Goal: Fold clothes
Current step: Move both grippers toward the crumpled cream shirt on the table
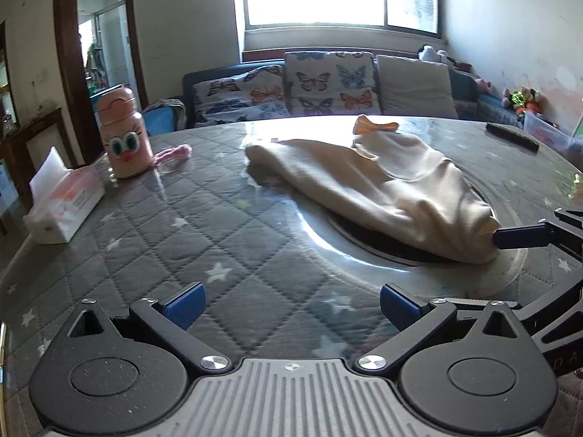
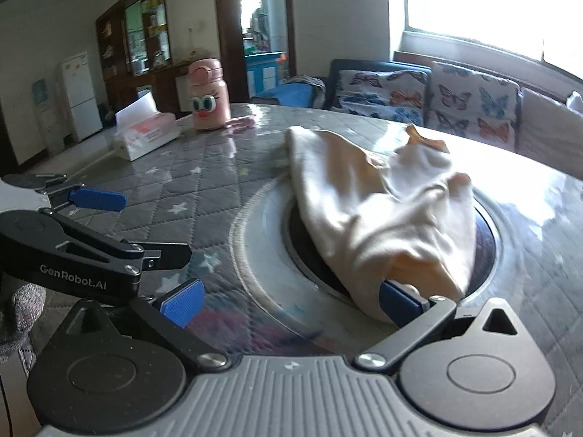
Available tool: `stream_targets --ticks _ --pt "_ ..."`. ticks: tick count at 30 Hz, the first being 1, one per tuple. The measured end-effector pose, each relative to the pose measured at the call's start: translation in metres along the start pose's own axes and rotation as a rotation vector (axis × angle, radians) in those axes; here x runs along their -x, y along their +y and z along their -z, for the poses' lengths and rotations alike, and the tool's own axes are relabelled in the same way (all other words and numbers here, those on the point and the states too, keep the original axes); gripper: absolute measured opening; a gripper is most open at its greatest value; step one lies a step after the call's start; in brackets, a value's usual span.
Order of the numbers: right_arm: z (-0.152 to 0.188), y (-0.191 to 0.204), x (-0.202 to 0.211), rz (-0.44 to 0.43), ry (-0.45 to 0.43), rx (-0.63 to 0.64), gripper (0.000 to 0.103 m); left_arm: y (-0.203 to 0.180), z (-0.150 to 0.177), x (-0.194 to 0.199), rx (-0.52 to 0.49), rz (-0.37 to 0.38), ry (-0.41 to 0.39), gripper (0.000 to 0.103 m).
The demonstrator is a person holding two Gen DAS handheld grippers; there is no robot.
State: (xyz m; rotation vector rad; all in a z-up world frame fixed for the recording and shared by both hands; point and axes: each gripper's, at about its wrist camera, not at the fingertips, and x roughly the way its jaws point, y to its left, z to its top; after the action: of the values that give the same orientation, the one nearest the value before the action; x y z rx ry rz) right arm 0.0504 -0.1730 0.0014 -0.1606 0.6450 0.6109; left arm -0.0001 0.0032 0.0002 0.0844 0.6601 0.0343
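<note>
The round worktop (image 1: pixel 226 225) carries a grey quilted cover with stars under glass; a sofa (image 1: pixel 328 87) stands below the bright window. The cream garment (image 2: pixel 382 211) lies bunched over the dark centre disc, its near edge blurred. The left hand-held gripper (image 1: pixel 291 306) is open and empty. The right hand-held gripper (image 2: pixel 291 302) is also open, one finger touching the cloth.

Left wrist fisheye view. The left gripper (image 1: pixel 289 307), with blue-padded black fingers spread wide apart, sits low over a round table (image 1: pixel 226 233) covered in grey quilted star-print fabric under glossy film. A crumpled cream cloth garment (image 1: pixel 382 185) lies across the table's dark central disc; a blue finger of the right gripper (image 1: pixel 521 236) touches its near right end. At left stand a pink cartoon-faced drinking bottle (image 1: pixel 125 134) and a white tissue pack (image 1: pixel 63 202). A butterfly-print sofa (image 1: pixel 291 91) lies beyond.
</note>
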Motion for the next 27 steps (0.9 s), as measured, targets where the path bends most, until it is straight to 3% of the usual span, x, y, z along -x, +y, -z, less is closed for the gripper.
stream_targets --ticks 9,13,27 --pt "0.003 0.002 0.013 0.007 0.004 0.01 0.103 0.001 -0.012 -0.014 -0.006 0.029 0.026 0.103" --pt "0.007 -0.013 0.016 0.029 0.013 -0.068 0.103 -0.001 -0.016 -0.017 -0.003 0.035 0.038 0.103" --pt "0.016 -0.029 0.023 0.06 0.043 -0.115 0.103 -0.022 -0.021 -0.023 -0.048 0.069 0.058 0.103"
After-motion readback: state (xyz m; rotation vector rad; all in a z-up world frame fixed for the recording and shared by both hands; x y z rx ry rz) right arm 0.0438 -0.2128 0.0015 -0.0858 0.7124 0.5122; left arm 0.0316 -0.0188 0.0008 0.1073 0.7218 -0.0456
